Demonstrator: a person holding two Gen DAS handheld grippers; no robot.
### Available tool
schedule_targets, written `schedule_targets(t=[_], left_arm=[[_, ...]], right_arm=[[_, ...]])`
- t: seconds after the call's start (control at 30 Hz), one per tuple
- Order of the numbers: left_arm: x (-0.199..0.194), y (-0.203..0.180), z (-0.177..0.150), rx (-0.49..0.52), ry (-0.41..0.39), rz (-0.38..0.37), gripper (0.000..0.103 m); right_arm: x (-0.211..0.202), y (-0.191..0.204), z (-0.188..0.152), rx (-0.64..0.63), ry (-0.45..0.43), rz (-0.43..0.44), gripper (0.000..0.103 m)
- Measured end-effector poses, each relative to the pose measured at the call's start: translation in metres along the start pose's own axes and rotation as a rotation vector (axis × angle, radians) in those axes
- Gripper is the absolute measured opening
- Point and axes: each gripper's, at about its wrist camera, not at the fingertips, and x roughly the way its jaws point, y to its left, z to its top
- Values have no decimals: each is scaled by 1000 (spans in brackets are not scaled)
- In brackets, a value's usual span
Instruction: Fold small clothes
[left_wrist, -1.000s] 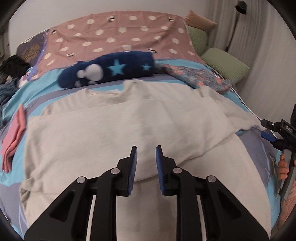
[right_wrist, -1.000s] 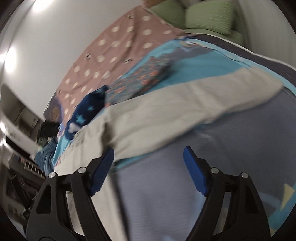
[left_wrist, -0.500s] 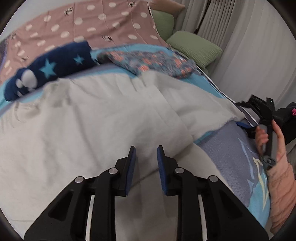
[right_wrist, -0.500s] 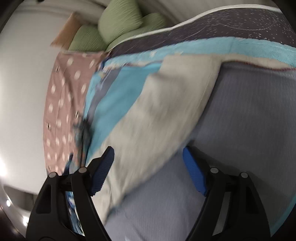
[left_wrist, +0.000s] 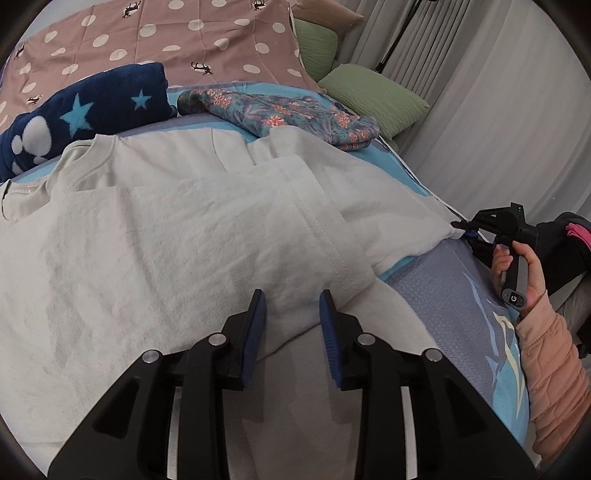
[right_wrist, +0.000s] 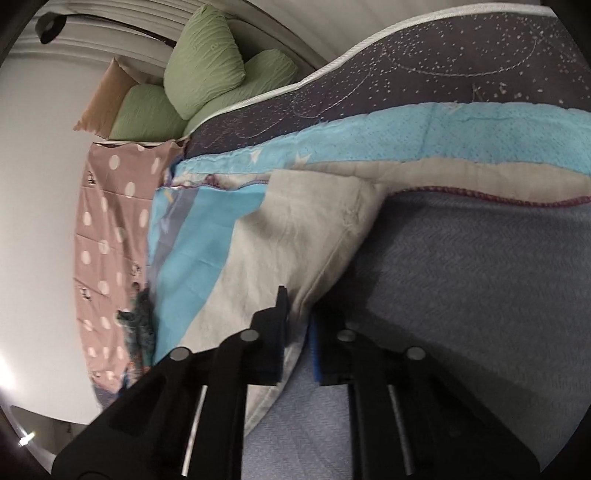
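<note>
A pale grey T-shirt (left_wrist: 166, 229) lies spread on the bed, one sleeve folded over its body. My left gripper (left_wrist: 291, 317) is open, its blue pads just above the folded sleeve's hem, holding nothing. My right gripper (right_wrist: 297, 332) is shut on the edge of the shirt's other sleeve (right_wrist: 295, 236). In the left wrist view the right gripper (left_wrist: 463, 227) pinches that sleeve's tip at the bed's right edge.
A navy star blanket (left_wrist: 85, 110) and a floral garment (left_wrist: 280, 114) lie behind the shirt. A polka-dot cover (left_wrist: 166, 37) and green pillows (left_wrist: 373, 96) sit at the head. The mattress edge (right_wrist: 406, 44) and curtains (left_wrist: 498, 110) are to the right.
My right gripper has closed from wide open onto the sleeve's edge. My left gripper has swung to the right along the shirt and opened a little wider.
</note>
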Motion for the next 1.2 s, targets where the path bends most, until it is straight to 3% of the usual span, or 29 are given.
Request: schedule_targets(t=[0.1,0.3,0.4,0.5,0.6,0.67,0.77,0.87,0.97,1.0,1.1,1.2], left_arm=[[1,-6,-1,28,-5,8,38],[-2,-9,1,49,-22,8,45],[-11,-2,0,27,-41,6,45],[-28,13,-1,-4,-72,13,47],[-53,39,-3,-61,-117,18,50],[-69,61,-5,-136,-142,-23,54],[-84,86,-7,-229,-163,-88,54],[-89,90,-10,-234,-159,-131,54],[-82,83,-11,-201,-128,-131,55],[-79,82,-11,-196,-119,-128,55],[-74,77,-15,-189,-105,-121,55],[-72,79,-16,-213,-105,-124,55]], right_arm=[[-7,18,-4,-32,9,95,5],[-26,111,-49,-278,77,309,5],[-34,169,-102,-471,157,415,5],[-41,222,-180,-717,245,485,5],[-42,246,-255,-919,339,536,5],[-36,248,-293,-1021,390,524,5],[-19,239,-339,-1139,468,442,5],[-6,223,-361,-1210,505,363,5],[-7,209,-377,-1276,499,319,12],[-8,206,-379,-1291,489,304,17],[-7,203,-378,-1274,443,267,49],[-3,205,-366,-1194,400,257,49]])
